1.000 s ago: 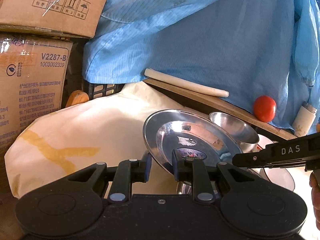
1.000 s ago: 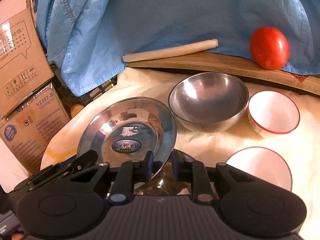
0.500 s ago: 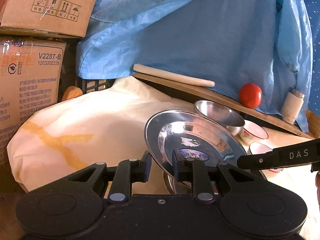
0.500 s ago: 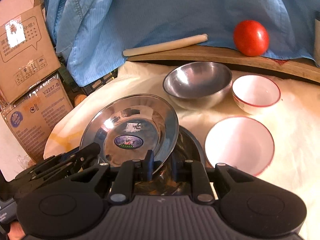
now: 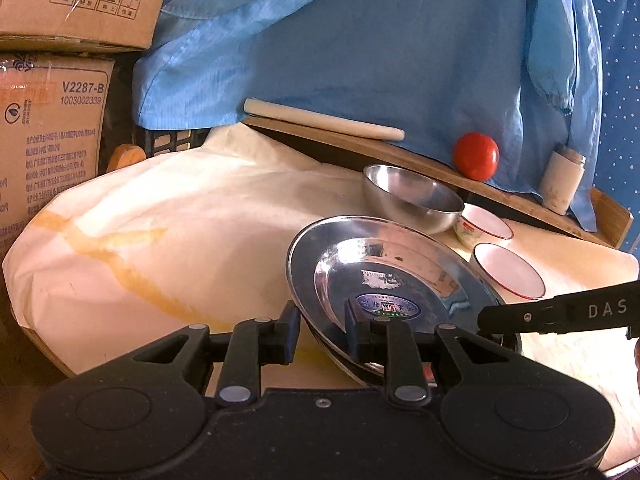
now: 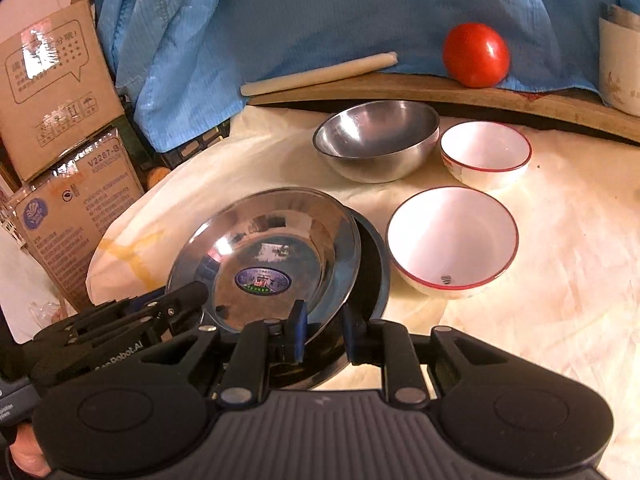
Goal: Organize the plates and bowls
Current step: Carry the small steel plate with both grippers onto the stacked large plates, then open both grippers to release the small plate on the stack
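Observation:
A steel plate [image 5: 384, 276] with a blue sticker rests tilted on a second steel plate [image 6: 376, 272] on the cream cloth. My left gripper [image 5: 320, 330] straddles the top plate's near rim with a visible gap, so it is open. My right gripper [image 6: 324, 330] straddles the opposite rim of the top plate [image 6: 264, 260], also open. Behind stand a steel bowl [image 6: 376, 140] and two white red-rimmed bowls, one near [image 6: 452, 240] and one far [image 6: 486, 152]. The same steel bowl [image 5: 412, 196] and white bowls [image 5: 508, 270] show in the left wrist view.
A wooden board [image 6: 440, 88] at the back carries a tomato [image 6: 476, 54], a white rolling pin [image 6: 320, 74] and a white cup [image 5: 560, 182]. Blue cloth [image 5: 380, 48] hangs behind. Cardboard boxes [image 5: 48, 128] stand at the left. The table edge runs along the left.
Both grippers have pulled back and lowered with the top plate, which now lies flatter on the lower plate. Both pairs of jaws have widened around its rim.

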### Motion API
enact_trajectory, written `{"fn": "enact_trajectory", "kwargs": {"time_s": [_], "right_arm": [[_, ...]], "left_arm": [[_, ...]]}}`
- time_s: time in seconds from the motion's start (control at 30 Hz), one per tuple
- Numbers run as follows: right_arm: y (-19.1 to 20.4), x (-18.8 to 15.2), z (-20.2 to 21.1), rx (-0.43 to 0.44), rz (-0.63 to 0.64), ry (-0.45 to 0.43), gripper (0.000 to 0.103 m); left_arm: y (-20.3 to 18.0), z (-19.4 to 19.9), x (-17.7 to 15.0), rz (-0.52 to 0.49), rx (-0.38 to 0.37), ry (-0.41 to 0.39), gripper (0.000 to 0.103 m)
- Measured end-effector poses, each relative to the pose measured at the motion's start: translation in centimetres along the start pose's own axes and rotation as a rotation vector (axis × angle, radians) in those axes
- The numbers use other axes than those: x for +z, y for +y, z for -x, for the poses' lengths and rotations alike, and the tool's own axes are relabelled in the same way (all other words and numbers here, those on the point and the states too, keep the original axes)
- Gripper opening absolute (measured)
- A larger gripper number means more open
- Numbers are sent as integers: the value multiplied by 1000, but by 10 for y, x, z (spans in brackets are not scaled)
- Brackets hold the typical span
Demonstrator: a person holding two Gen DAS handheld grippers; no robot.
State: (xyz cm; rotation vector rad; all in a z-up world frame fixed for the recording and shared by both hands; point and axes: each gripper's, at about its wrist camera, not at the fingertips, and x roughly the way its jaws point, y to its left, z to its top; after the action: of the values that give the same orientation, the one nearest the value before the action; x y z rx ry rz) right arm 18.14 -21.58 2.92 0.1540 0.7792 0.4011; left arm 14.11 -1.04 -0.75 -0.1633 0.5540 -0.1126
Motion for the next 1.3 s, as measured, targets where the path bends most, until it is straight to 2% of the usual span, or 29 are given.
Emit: {"fn": "enact_trajectory", "kwargs": {"time_s": [0.43, 0.6, 0.63, 0.7, 0.73, 0.8, 0.87, 0.93, 1.1, 1.3], "right_arm": [[6, -7, 18, 3, 31, -18, 29], [7, -10, 28, 4, 32, -35, 32], [6, -10, 30, 5, 30, -41, 36], [5, -10, 34, 6, 25, -52, 43], [4, -10, 36, 8, 22, -58, 49], [1, -10, 38, 14, 14, -69, 60], [-2, -9, 40, 19, 3, -80, 86], [-5, -8, 41, 20, -7, -97, 96], [-14, -2, 39, 32, -30, -108, 101], [-26, 7, 29, 25, -62, -124, 102]], "left_arm": [[-6, 8, -5, -20, -9, 6, 33], [-4, 16, -6, -13, -23, 1, 44], [-4, 19, -6, -11, -21, -4, 46], [-1, 22, -4, 0, -20, -11, 61], [1, 25, -3, 10, -18, -17, 65], [5, 28, 1, 31, -11, -31, 79], [9, 30, 5, 61, 0, -46, 87], [14, 29, 10, 102, -3, -49, 96], [24, 18, 20, 183, -10, -32, 101], [24, 2, 33, 137, 48, -18, 102]]}}
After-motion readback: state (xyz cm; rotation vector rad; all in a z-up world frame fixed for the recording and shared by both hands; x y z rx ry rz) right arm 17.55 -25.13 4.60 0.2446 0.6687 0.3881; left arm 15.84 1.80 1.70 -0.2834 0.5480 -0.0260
